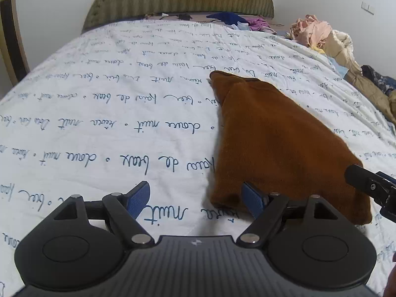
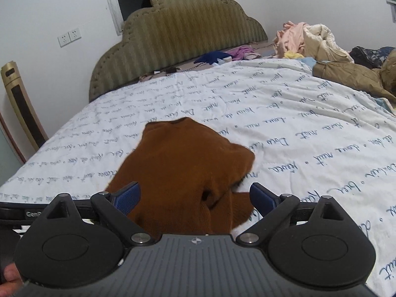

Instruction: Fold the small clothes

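Both the left gripper [image 1: 199, 199] and right gripper [image 2: 195, 198] stand spread wide, holding nothing. The rust-brown fleece garment [image 1: 277, 146] lies just ahead, its long axis running away toward the olive striped headboard [image 2: 178, 37], on a white quilt [image 1: 99, 113] with cursive script reading "douce nuit". Piled clothes [image 2: 321, 42] sit far right.

Both wrist views low and near over the bedspread [image 1: 99, 113], facing the headboard [image 2: 173, 39], sharing both.
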A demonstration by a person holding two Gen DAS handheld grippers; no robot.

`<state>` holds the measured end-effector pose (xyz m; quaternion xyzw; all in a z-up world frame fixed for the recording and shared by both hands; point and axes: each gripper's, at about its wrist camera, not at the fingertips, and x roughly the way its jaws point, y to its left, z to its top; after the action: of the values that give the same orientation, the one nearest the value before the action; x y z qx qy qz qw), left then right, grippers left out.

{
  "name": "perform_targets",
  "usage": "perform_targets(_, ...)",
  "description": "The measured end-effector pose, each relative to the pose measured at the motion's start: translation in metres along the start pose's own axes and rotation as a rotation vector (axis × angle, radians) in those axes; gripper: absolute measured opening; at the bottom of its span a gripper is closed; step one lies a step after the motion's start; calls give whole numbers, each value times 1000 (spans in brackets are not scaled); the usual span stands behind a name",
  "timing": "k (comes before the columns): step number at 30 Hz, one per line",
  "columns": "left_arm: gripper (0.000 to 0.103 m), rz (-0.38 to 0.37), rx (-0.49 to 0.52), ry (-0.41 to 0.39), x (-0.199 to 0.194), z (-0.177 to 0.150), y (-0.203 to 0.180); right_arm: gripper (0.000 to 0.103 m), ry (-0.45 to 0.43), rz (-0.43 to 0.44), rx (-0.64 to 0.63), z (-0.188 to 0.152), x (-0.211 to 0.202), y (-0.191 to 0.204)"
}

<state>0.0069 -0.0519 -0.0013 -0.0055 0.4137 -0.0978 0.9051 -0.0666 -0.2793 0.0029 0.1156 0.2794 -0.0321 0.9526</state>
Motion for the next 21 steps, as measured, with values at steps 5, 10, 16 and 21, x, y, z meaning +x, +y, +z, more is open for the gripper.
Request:
perform_targets(5, 81, 19, 8, -12, -3, -5, -2, 93, -7, -32, -16, -10, -4, 0)
perform_targets(10, 81, 48, 14, -18, 0, -9, -2, 93, -1, -47, -17, -17, -1, -4)
perform_targets(16, 81, 55, 10, -18, 2, -13, -1, 93, 5, -49, -10, -22, 1, -12)
perform_targets(21, 81, 59, 25, -14, 4, -15, -3, 94, 7, -48, -7, -24, 2, -14)
